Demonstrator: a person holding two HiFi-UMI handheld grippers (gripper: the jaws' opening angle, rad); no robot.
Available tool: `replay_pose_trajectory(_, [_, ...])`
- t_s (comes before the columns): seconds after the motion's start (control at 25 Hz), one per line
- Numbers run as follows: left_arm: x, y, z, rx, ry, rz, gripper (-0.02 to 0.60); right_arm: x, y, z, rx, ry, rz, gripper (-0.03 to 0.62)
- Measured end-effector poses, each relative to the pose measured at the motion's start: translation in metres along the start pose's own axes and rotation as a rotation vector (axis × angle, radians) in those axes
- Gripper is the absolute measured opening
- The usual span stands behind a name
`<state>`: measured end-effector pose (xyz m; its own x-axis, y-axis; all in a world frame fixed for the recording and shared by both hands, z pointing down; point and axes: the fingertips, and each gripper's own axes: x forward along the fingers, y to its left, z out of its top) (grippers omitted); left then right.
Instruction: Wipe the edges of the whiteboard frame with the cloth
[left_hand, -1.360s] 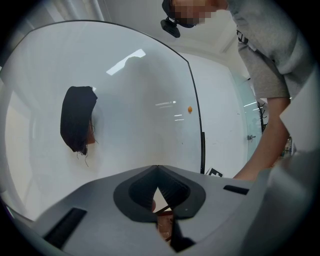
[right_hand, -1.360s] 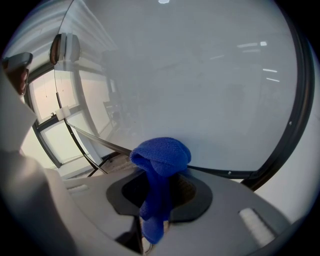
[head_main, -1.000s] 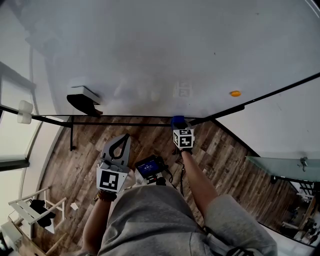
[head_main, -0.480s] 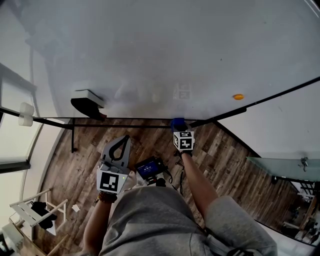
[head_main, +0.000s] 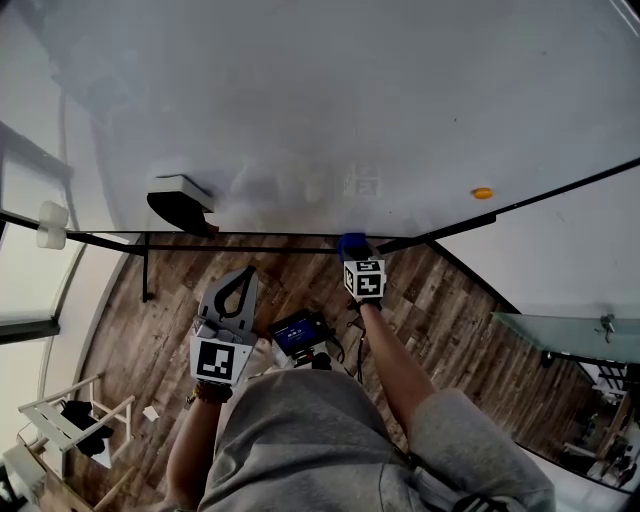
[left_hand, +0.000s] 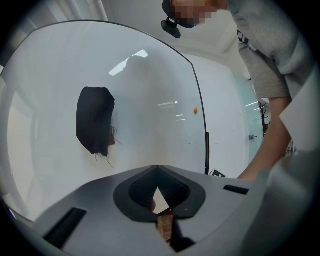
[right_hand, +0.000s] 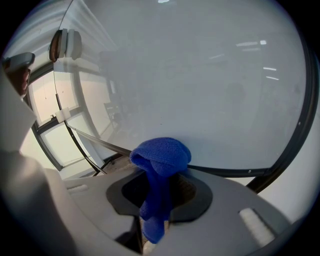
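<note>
**Cloth and right gripper.** We see the blue cloth (right_hand: 161, 155) clamped between the jaws of the right gripper (right_hand: 157, 200). The jaws are drawn in tight on it. A bunched fold stands out past their tips and a tail hangs back between them. In the head view the cloth (head_main: 353, 243) lies at the black lower edge of the whiteboard frame (head_main: 250, 237), near the frame's lower corner. The right gripper (head_main: 354, 252) reaches out to it on an extended arm.

**Left gripper.** The left gripper (left_hand: 158, 172) has its jaws brought together at the tips, with nothing between them. In the head view it is held low near the person's waist (head_main: 240, 285), well apart from the frame.

**Surface.** The whiteboard (head_main: 350, 100) is white and mostly bare. A black-padded block (head_main: 180, 205), loose threads trailing from its pad, clings to it near the lower edge. A small orange dot (head_main: 482, 193) sits further right.

**Room.** Below the board runs a dark wooden floor (head_main: 460, 320). A small device with a blue screen (head_main: 298, 333) hangs at the person's waist. A white slatted rack (head_main: 60, 420) stands at lower left, and a glass-topped surface (head_main: 570, 330) lies at the right.
</note>
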<state>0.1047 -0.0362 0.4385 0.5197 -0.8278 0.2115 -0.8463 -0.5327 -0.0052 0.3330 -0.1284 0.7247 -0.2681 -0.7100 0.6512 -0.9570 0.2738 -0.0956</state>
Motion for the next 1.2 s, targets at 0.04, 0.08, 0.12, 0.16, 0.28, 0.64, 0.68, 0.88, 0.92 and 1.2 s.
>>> replay_pose_trajectory(0.04, [-0.001, 0.001, 0.000, -0.001, 0.000, 0.001, 0.006, 0.000, 0.000, 0.000, 0.004, 0.001, -0.002, 0.101])
replay_pose_trajectory(0.08, [-0.001, 0.002, 0.000, -0.002, 0.000, 0.003, 0.006, 0.000, 0.001, 0.000, 0.012, 0.001, -0.005, 0.101])
replay_pose_trajectory(0.12, [-0.002, 0.003, 0.000, -0.002, 0.000, 0.005, 0.006, 0.001, 0.001, 0.000, 0.019, 0.000, -0.007, 0.101])
replay_pose_trajectory(0.16, [-0.002, 0.004, 0.000, -0.002, -0.002, 0.006, 0.006, 0.001, 0.003, 0.001, 0.024, 0.000, -0.009, 0.101])
replay_pose_trajectory(0.28, [-0.005, 0.007, 0.001, -0.003, -0.002, 0.009, 0.006, 0.002, 0.009, 0.002, 0.022, 0.002, -0.004, 0.101])
replay_pose_trajectory(0.64, [-0.009, 0.019, 0.001, -0.006, -0.010, 0.017, 0.006, 0.006, 0.021, 0.003, 0.002, 0.020, 0.003, 0.101])
replay_pose_trajectory(0.68, [-0.010, 0.020, 0.000, -0.008, -0.009, 0.017, 0.006, 0.006, 0.023, 0.004, 0.001, 0.021, 0.004, 0.101])
replay_pose_trajectory(0.88, [-0.014, 0.027, -0.002, -0.011, -0.007, 0.018, 0.006, 0.010, 0.031, 0.004, -0.002, 0.024, 0.009, 0.101])
replay_pose_trajectory(0.92, [-0.014, 0.028, -0.002, -0.011, -0.007, 0.019, 0.006, 0.010, 0.032, 0.005, -0.003, 0.025, 0.009, 0.101])
replay_pose_trajectory(1.2, [-0.017, 0.039, -0.003, -0.015, -0.013, 0.021, 0.006, 0.013, 0.042, 0.007, -0.008, 0.030, 0.011, 0.101])
